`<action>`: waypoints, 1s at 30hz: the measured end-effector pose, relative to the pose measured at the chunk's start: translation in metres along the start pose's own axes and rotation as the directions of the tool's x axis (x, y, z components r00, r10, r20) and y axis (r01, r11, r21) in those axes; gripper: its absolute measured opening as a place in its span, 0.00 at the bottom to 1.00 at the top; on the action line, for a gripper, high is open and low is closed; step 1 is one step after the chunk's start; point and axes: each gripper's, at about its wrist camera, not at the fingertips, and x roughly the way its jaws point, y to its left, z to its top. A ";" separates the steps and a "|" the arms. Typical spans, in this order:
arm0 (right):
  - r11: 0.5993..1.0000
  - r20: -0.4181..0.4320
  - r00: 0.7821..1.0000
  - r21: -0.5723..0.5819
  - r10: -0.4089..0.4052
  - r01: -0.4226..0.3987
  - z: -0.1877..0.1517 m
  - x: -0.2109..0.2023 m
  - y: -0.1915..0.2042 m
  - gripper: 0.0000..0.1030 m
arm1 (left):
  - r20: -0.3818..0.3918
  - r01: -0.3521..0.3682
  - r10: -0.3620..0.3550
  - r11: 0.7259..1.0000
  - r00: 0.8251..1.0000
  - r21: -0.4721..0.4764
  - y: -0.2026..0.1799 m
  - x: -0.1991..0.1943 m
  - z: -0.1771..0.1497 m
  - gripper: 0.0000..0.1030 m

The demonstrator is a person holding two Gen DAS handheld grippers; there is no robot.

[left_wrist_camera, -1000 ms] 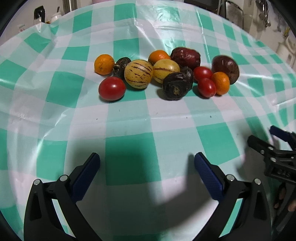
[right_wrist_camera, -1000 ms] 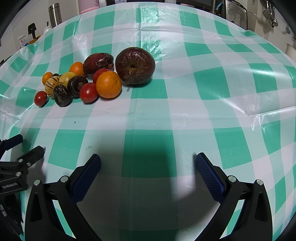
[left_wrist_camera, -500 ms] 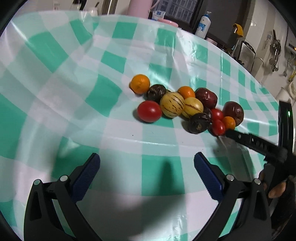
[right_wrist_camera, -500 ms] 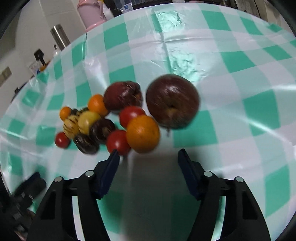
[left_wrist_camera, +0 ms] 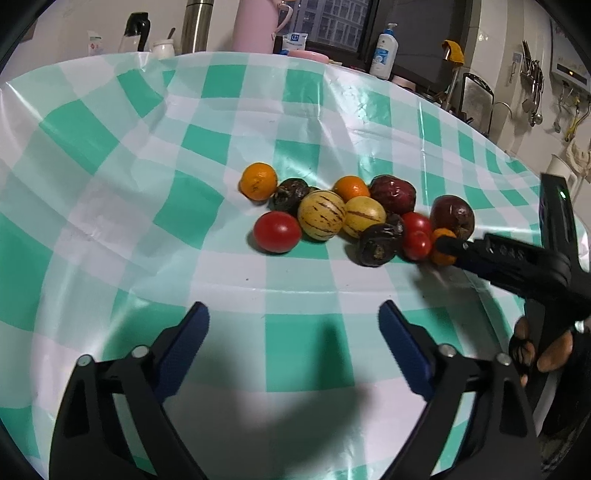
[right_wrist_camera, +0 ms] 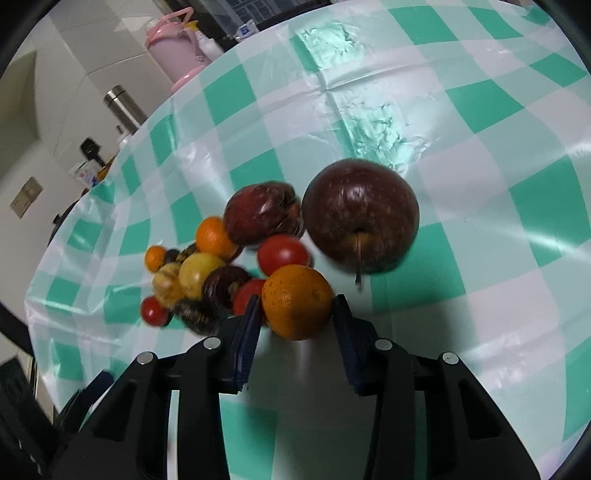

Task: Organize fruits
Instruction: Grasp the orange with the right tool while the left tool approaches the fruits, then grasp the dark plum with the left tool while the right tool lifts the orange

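Note:
A cluster of fruit lies on the green-and-white checked cloth (left_wrist_camera: 110, 147): a red tomato (left_wrist_camera: 277, 232), a striped yellow melon (left_wrist_camera: 321, 215), a mandarin (left_wrist_camera: 258, 181), dark passion fruits (left_wrist_camera: 376, 245) and a big dark red apple (right_wrist_camera: 360, 216). My right gripper (right_wrist_camera: 297, 300) reaches in from the right of the pile; its jaws are closing and both pads touch an orange (right_wrist_camera: 297, 301) at the near edge of the cluster. In the left wrist view its finger (left_wrist_camera: 448, 244) covers part of that orange (left_wrist_camera: 441, 258). My left gripper (left_wrist_camera: 292, 310) hovers short of the pile, jaws closing, nothing between them.
A pink jug (left_wrist_camera: 255, 26), a steel flask (left_wrist_camera: 195, 26) and a soap bottle (left_wrist_camera: 384, 51) stand beyond the table's far edge. A person's hand (left_wrist_camera: 546, 354) holds the right gripper at the right. Bare cloth lies left of and in front of the fruit.
The right gripper moved in to the orange and its jaws narrowed from wide open onto it. The left gripper swung to see the pile from the left, its jaws slightly narrower.

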 end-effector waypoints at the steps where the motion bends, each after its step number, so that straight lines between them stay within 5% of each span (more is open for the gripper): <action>1: 1.000 0.009 1.000 -0.004 0.000 0.000 -0.003 -0.004 0.000 0.39 | -0.006 0.002 -0.002 1.000 1.000 -0.002 0.000 0.002 0.001 0.82; 7: 0.997 0.079 0.996 -0.061 -0.031 0.036 -0.034 -0.046 0.003 0.39 | -0.053 0.014 -0.015 1.000 0.998 -0.011 -0.019 0.020 0.008 0.80; 12: 0.998 0.124 0.992 -0.036 -0.039 0.043 -0.057 -0.074 -0.006 0.39 | -0.094 -0.002 0.000 1.000 0.996 -0.019 -0.039 0.048 0.023 0.64; 17: 0.997 0.144 0.989 -0.053 -0.039 0.048 -0.063 -0.080 -0.003 0.39 | -0.108 0.003 -0.001 1.000 0.994 0.016 -0.065 0.068 0.032 0.60; 21: 0.999 0.139 0.990 -0.039 -0.027 0.032 -0.063 -0.079 -0.005 0.39 | -0.138 -0.038 0.045 0.998 0.989 0.054 -0.082 0.086 0.038 0.42; 26: 0.999 0.143 0.990 -0.032 -0.014 0.019 -0.062 -0.079 -0.007 0.39 | -0.130 -0.012 0.016 0.999 0.991 0.036 -0.081 0.089 0.041 0.36; 30: 1.000 0.145 0.989 -0.024 -0.006 0.009 -0.062 -0.080 -0.009 0.39 | -0.040 0.032 -0.032 0.999 0.999 0.017 -0.071 0.061 0.034 0.36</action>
